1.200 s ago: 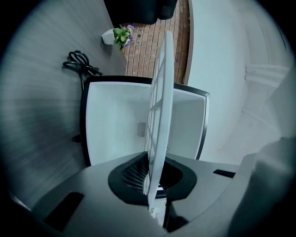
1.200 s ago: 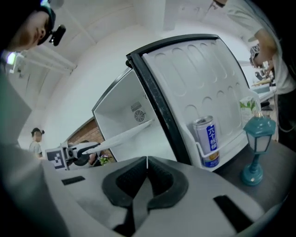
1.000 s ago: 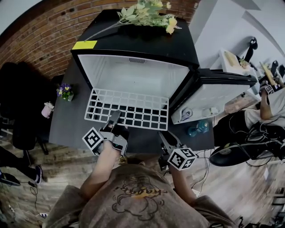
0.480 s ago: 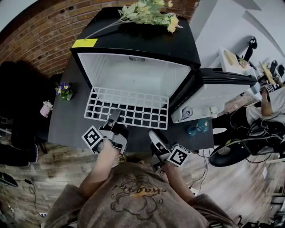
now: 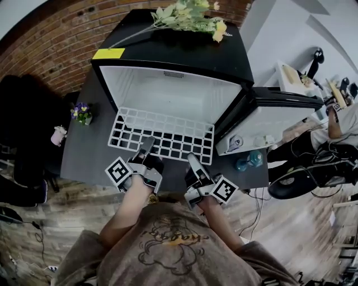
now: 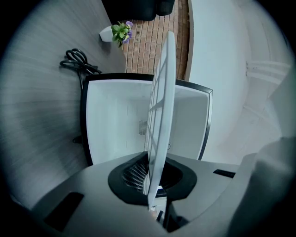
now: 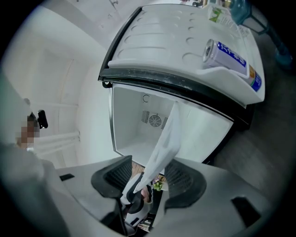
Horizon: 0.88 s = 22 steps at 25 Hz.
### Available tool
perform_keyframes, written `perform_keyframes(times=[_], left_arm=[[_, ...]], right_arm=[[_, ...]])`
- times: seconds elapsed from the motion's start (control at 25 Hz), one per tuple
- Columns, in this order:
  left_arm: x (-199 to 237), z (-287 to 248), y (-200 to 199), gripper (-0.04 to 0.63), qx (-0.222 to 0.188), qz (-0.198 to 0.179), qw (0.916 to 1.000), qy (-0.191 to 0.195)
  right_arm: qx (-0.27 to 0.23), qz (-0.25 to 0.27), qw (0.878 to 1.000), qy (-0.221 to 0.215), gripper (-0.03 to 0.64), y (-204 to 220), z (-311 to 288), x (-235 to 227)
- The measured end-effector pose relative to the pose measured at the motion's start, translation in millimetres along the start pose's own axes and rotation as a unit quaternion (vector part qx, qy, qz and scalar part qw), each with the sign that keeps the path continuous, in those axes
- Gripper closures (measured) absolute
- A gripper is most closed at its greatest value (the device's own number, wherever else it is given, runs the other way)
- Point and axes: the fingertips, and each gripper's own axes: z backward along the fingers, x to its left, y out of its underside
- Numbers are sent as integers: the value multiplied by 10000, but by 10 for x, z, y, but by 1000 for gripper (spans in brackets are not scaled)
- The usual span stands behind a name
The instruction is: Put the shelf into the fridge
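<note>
A white wire shelf [image 5: 162,134] hangs level in front of the open black mini fridge [image 5: 168,56], its far edge at the mouth of the empty white interior [image 5: 168,92]. My left gripper [image 5: 146,146] is shut on the shelf's near edge, left of centre. In the left gripper view the shelf [image 6: 162,92] runs edge-on out of the left gripper [image 6: 155,178] toward the fridge [image 6: 115,120]. My right gripper [image 5: 191,162] is at the near edge further right. In the right gripper view the shelf [image 7: 169,134] lies between the closing jaws of the right gripper [image 7: 150,178], with gaps on both sides.
The fridge door [image 5: 279,106] stands open to the right, with a can [image 7: 229,53] in its rack. Flowers [image 5: 187,14] and a yellow note [image 5: 108,53] lie on the fridge top. A small flower pot [image 5: 82,114] stands left and a coiled cable [image 6: 76,60] lies behind.
My right gripper has moved forward and left, from beside my body up to the shelf's near edge, and now straddles it. The left gripper and the shelf have stayed nearly still.
</note>
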Motion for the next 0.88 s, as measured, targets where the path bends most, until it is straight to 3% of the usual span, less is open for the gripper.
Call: perform_keyframes(times=[0.16,0.4,0.88], left_arm=[[12,4,31,548,28,-44,10000,-10],[12,-11,39,548,23,-19,10000,27],[-74,-46,13,548,37,-96,9998,173]], right_arm=[[-186,-92,9997,116,443,-74,-10,-48],[-287,-84,9993,229,541,-137,-27,-99],[-374,-487,9979,206,563,-215,-79,-144]])
